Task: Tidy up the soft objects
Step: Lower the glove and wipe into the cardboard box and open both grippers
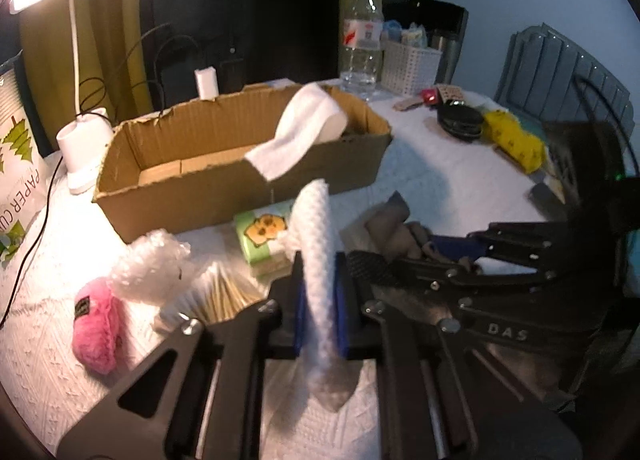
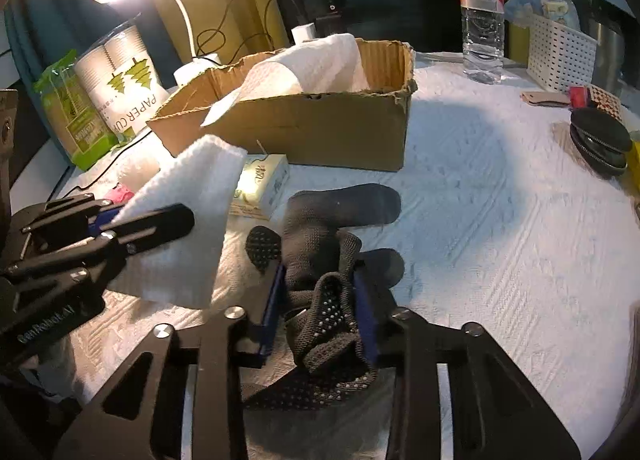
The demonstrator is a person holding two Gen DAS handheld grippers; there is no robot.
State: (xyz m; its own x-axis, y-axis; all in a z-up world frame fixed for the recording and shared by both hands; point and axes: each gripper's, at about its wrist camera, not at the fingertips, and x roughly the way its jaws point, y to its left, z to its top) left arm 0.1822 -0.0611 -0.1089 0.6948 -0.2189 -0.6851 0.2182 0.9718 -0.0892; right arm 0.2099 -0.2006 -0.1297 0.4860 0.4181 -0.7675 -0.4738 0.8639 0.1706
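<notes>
Here the left hand-held gripper [image 1: 319, 300] pinches a white cloth [image 1: 318, 260], the right hand-held gripper [image 2: 320, 308] a dark sock [image 2: 324, 260].

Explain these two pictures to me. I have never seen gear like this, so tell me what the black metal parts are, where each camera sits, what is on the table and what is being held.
The black parts are two hand-held pincers, one in each of a person's hands; there is no robot arm. Each carries a wide-angle camera looking forward along its two fingers, so each picture is one pincer's own view.

In the left view, the left gripper is shut on a white textured cloth. In the right view, the right gripper is shut on a dark dotted glove.

On the white table cover stands a cardboard box with a paper towel roll in it, its loose end hanging over the wall. Nearby lie a pink fluffy item, bubble wrap, cotton swabs, a tissue pack and a water bottle.
</notes>
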